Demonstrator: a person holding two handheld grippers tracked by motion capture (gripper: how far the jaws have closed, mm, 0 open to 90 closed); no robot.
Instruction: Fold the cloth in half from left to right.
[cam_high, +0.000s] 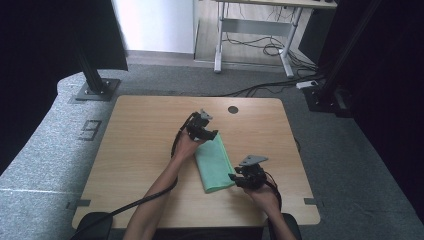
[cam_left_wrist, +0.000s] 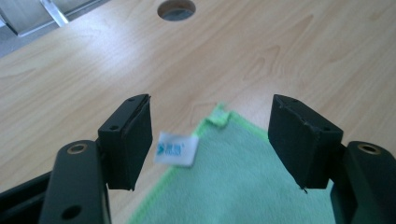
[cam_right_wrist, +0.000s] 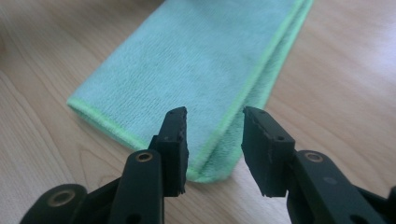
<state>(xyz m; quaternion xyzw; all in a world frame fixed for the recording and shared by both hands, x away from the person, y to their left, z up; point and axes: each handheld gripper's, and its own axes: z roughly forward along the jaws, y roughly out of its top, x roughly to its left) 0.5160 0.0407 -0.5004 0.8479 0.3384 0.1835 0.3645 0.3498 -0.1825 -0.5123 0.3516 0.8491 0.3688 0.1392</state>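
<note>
Both grippers stand open: left gripper (cam_high: 209, 134) at the folded green microfibre cloth's (cam_high: 214, 162) twelve-o'clock corner, right gripper (cam_high: 234, 177) at its five-o'clock corner. Each should probably pinch every layer squarely before lifting.

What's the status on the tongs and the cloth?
Left tongs open over the far corner of the folded green cloth. Right tongs open at its near corner. Neither gripping. Table around it bare.
</note>
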